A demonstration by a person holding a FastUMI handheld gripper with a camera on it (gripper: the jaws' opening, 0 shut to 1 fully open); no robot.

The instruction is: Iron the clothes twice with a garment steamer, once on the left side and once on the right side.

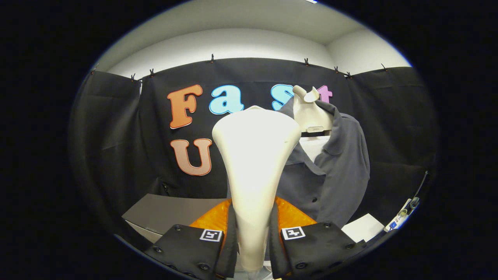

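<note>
Gripper (253, 237) squeezing garment steamer (255, 155) by thin handle, both fingers pressing. We are holding it up before grey shirt (334, 171) on mannequin (309, 112). Steamer looking hard, smooth, top-heavy; shirt soft, floppy.

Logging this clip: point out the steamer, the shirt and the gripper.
steamer (255, 155): gripper view, on its broad head, handle clamped between the fingers.
shirt (342, 167): gripper view, on the front panel beyond the steamer.
gripper (253, 237): gripper view, midway between its fingertips, shut on the steamer.
</note>
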